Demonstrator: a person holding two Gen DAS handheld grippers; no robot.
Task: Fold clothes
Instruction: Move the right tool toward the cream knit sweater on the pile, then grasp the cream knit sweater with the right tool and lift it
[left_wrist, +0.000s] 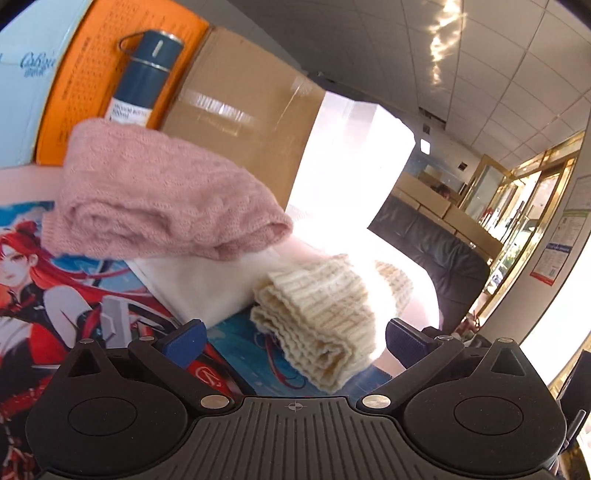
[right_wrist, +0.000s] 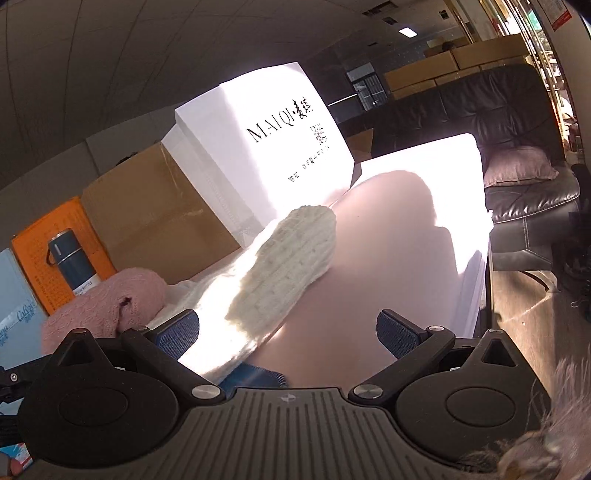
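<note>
A folded cream ribbed knit (left_wrist: 317, 328) lies on the table just in front of my left gripper (left_wrist: 295, 341), which is open with nothing between its blue pads. A folded pink knit (left_wrist: 155, 199) rests behind it on a white folded cloth (left_wrist: 199, 284). In the right wrist view the cream knit (right_wrist: 280, 266) stretches away between the open fingers of my right gripper (right_wrist: 288, 332), with the pink knit (right_wrist: 107, 306) at the left. Neither gripper holds anything.
An anime-print mat (left_wrist: 55, 280) covers the table on the left. A brown cardboard box (left_wrist: 243, 110), an orange box with a blue bottle picture (left_wrist: 140, 74) and a white MAIQI box (right_wrist: 280, 147) stand at the back. A black sofa (right_wrist: 517, 147) is beyond the table's right edge.
</note>
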